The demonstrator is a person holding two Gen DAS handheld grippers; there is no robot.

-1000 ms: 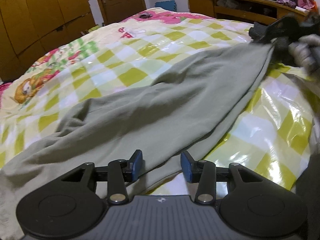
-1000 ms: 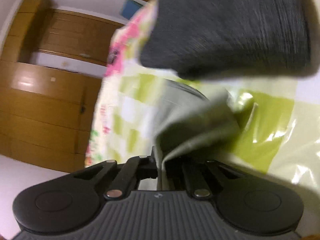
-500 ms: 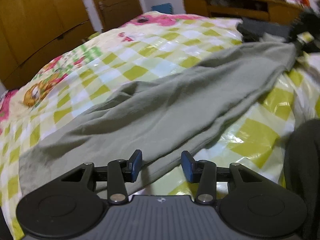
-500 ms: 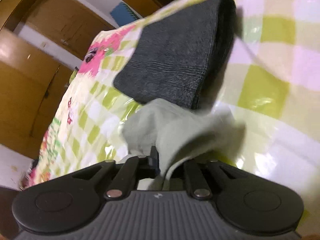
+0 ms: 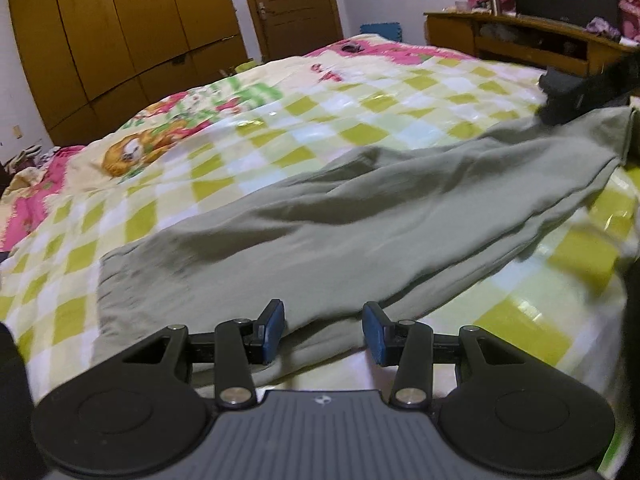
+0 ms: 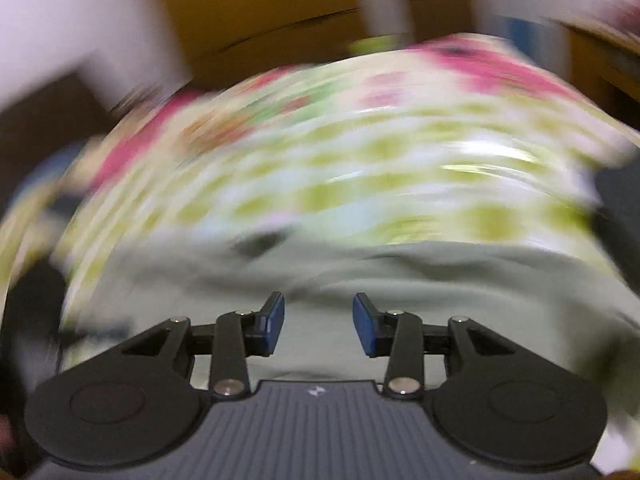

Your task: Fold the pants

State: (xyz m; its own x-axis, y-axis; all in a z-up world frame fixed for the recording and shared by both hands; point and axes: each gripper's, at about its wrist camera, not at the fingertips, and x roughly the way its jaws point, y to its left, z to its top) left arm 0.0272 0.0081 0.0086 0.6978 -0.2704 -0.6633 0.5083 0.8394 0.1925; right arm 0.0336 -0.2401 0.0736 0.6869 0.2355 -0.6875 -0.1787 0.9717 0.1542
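Observation:
Grey-green pants (image 5: 360, 232) lie stretched across the checked bedspread (image 5: 360, 120), running from near left to far right. My left gripper (image 5: 323, 330) hovers open over the near edge of the pants, nothing between its blue pads. The right wrist view is heavily blurred. It shows the pants (image 6: 400, 292) below my right gripper (image 6: 319, 326), whose jaws are opening with no cloth between them. The right gripper's dark body (image 5: 592, 88) appears at the far right end of the pants in the left wrist view.
A dark grey folded garment (image 5: 560, 84) lies by the far end of the pants. Wooden wardrobes (image 5: 120, 32) and a door (image 5: 292, 4) stand behind the bed. A wooden desk (image 5: 520, 40) with clutter is at the back right. Dark fabric (image 5: 632, 320) sits at the right edge.
The right gripper let go of the pants end, opened, rolled upright and swung away fast. The left gripper moved sideways along the near edge of the pants, still open.

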